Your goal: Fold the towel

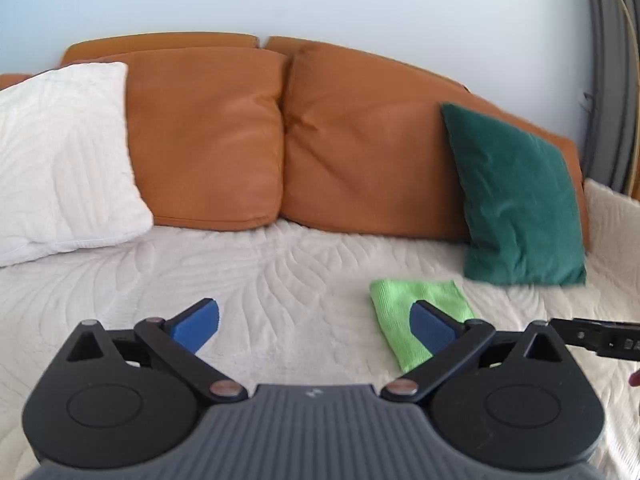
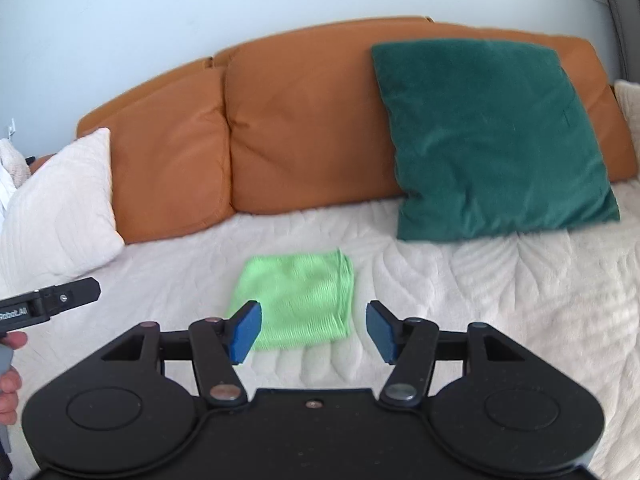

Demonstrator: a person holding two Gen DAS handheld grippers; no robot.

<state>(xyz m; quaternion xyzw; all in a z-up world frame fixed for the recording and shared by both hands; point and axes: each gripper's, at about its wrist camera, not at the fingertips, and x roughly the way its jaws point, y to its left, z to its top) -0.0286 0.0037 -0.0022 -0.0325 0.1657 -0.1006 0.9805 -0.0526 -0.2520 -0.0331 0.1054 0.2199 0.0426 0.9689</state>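
Note:
A light green towel [image 2: 298, 298] lies folded into a small flat rectangle on the white quilted cover. In the right wrist view it sits just beyond my right gripper [image 2: 314, 330], whose blue pads stand apart with nothing between them. In the left wrist view the green towel [image 1: 404, 312] shows behind the right blue pad of my left gripper [image 1: 316, 326], which is spread wide and holds nothing. Neither gripper touches the cloth. The other gripper's black finger pokes in at each view's edge.
Two orange back cushions [image 1: 240, 136] line the far side of the sofa. A white pillow [image 1: 60, 152] leans at the left, a dark green pillow [image 1: 520, 200] at the right, just behind the towel. A hand [image 2: 10, 384] shows at the left edge.

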